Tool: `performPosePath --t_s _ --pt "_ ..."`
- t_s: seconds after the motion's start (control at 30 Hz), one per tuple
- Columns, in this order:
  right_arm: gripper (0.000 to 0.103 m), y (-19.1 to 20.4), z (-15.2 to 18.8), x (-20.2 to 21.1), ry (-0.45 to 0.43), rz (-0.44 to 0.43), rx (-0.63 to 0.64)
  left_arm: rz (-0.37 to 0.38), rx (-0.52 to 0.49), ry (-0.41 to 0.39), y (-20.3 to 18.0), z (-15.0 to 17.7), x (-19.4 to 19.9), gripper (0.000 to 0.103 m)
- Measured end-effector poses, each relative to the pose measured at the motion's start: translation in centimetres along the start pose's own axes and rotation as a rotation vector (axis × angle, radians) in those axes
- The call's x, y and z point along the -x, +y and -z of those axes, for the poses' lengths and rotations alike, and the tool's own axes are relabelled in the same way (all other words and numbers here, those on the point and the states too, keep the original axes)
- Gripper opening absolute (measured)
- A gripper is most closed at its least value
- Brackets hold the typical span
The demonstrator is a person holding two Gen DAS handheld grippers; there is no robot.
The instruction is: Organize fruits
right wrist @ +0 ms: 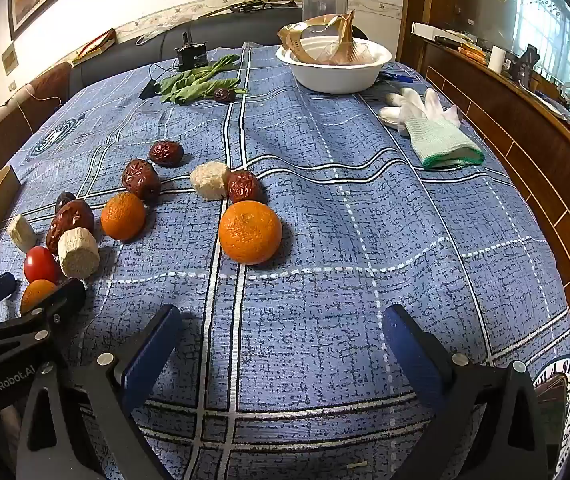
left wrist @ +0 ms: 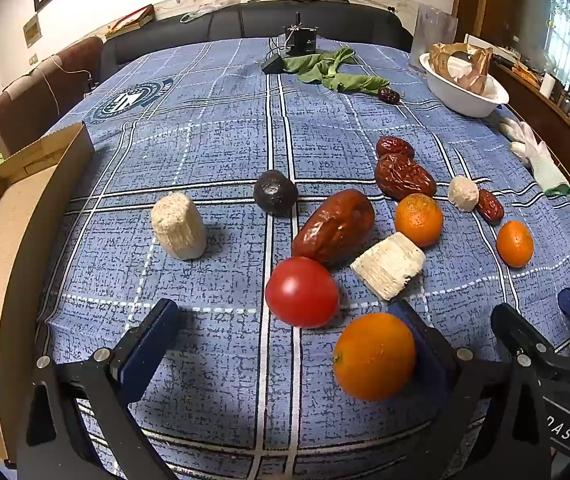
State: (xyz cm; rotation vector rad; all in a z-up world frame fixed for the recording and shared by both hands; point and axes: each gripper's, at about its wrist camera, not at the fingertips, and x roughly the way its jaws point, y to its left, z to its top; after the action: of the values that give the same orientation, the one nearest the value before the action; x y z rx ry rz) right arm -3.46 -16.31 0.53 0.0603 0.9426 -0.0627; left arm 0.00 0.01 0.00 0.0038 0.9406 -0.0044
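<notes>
1. Left gripper (left wrist: 285,320) wide open, holding nothing; glossy orange (left wrist: 375,356) touching its right finger.
2. Shiny red tomato (left wrist: 302,292) just behind orange.
3. Right gripper (right wrist: 283,328) wide open, empty.

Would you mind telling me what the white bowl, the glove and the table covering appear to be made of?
The white bowl looks like plastic or melamine: smooth, evenly white, with a soft sheen; ceramic cannot be ruled out. The glove appears to be knitted fabric, with a ribbed cuff and green edging. The table covering looks like printed woven cloth: matte, with ripples and folds.
</notes>
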Motion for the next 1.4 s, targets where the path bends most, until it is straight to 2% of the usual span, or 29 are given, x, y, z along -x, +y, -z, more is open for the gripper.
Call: performPosePath --t_s 0.23,0.47,0.67,0.73,0.8,0.93,1.1,1.13,1.27,1.4 --pt "0.102 0.0 0.0 0.0 0.0 -0.003 -0.002 -0.007 -0.005 0.037 0.1 -0.2 0.0 0.103" --pt "0.103 0.3 -0.4 -0.3 0.047 0.01 -0.012 0.042 -0.056 0.052 0.8 0.7 0.9 0.103" --pt "0.101 0.2 -0.2 -0.1 0.031 0.007 -0.004 0.149 0.04 -0.04 3.7 1.2 5.4 0.101" --pt "0.101 0.3 0.2 0.8 -0.003 0.038 -0.012 0.147 0.04 -0.084 4.8 1.3 6.9 0.101" --pt "0.101 0.7 0.5 2.7 -0.075 0.046 -0.011 0.153 0.051 -0.084 6.2 1.6 7.3 0.101" --pt "0.101 2.5 1.4 6.1 -0.17 0.009 0.003 0.284 0.132 -0.012 9.0 2.3 6.3 0.101" --pt "0.101 4.7 2.1 8.4 -0.208 -0.065 0.004 0.283 0.131 -0.014 10.6 3.5 6.5 0.101" --pt "0.101 4.9 2.2 8.8 -0.218 -0.074 0.001 0.245 0.133 -0.024 11.1 3.6 6.6 0.101" --pt "0.101 4.7 2.0 10.2 -0.257 -0.074 -0.018 0.184 0.168 -0.038 13.7 4.2 7.0 0.101" --pt "0.101 3.6 1.9 11.1 -0.29 -0.049 -0.042 0.105 0.172 -0.101 15.4 4.2 8.7 0.1"
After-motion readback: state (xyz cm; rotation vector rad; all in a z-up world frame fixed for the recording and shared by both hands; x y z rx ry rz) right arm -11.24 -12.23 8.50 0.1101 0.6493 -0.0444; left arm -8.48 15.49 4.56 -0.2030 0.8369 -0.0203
